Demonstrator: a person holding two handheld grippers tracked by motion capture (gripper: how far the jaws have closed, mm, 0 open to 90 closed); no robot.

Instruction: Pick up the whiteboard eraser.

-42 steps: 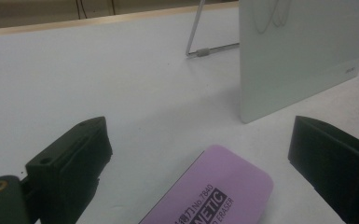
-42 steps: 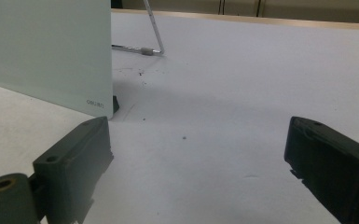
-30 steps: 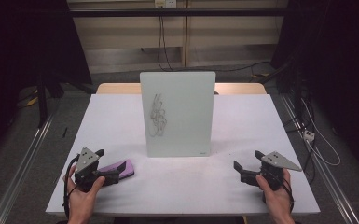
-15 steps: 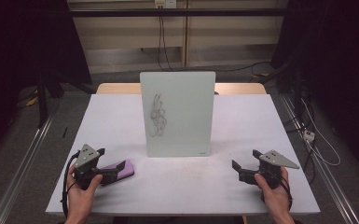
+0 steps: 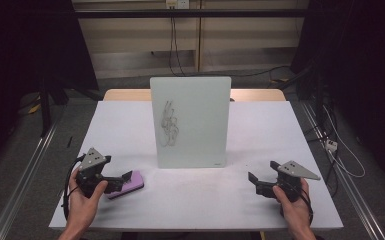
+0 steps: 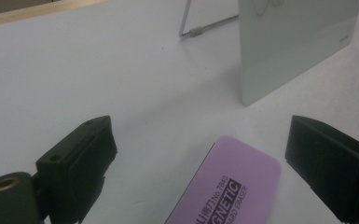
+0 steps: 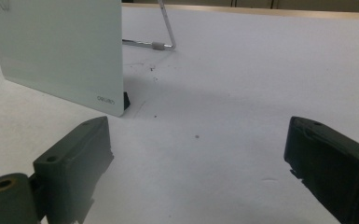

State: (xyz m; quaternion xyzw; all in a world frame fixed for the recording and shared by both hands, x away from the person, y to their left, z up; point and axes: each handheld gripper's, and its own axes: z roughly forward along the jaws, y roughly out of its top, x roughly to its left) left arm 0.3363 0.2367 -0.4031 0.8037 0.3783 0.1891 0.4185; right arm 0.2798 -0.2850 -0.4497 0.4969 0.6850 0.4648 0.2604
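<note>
A small whiteboard [image 5: 190,120] stands upright on a wire stand mid-table, with a grey scribble [image 5: 169,125] on its face; its lower corner appears in the left gripper view [image 6: 298,42] and right gripper view [image 7: 60,46]. A purple magnetic eraser [image 5: 127,183] lies flat at the front left. My left gripper [image 5: 125,177] is open, its jaws on either side of the near end of the eraser [image 6: 228,186], not touching it. My right gripper [image 5: 252,179] is open at the front right over bare table, nothing between its jaws.
The white table [image 5: 260,130] has its front edge close to both hands. The board's wire stand [image 7: 165,32] sticks out behind it. Metal rails [image 5: 20,180] run along the floor on both sides, with cables [image 5: 340,145] at the right.
My left gripper has drawn back a little toward the front edge, so more of the eraser lies clear ahead of it. The right gripper has barely shifted.
</note>
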